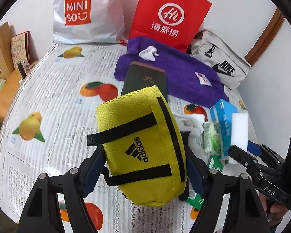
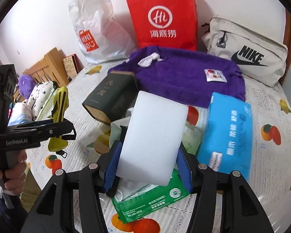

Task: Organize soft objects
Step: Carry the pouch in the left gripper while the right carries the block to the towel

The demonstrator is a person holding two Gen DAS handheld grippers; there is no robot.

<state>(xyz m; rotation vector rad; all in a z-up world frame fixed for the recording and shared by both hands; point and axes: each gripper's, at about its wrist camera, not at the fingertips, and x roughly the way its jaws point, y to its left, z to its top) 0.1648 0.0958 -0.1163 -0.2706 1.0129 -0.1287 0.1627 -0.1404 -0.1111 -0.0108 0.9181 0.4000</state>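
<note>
A yellow Adidas pouch (image 1: 143, 145) with black straps hangs above the fruit-print tablecloth (image 1: 54, 97), and my left gripper (image 1: 145, 167) is shut on it, one blue pad on each side. The right wrist view shows that same pouch (image 2: 60, 104) edge-on in the left gripper (image 2: 54, 128). My right gripper (image 2: 148, 155) is shut on a white sponge block (image 2: 153, 136), lifted above a green packet (image 2: 151, 198). The sponge (image 1: 239, 128) and right gripper (image 1: 250, 151) also appear at the right of the left wrist view.
A purple towel (image 2: 184, 77), a dark green box (image 2: 110, 95) and a blue tissue pack (image 2: 229, 132) lie behind the sponge. A Nike bag (image 2: 248, 54), red paper bag (image 2: 163, 17) and white Miniso bag (image 2: 99, 31) stand along the wall. Wooden furniture (image 2: 48, 66) stands at the left.
</note>
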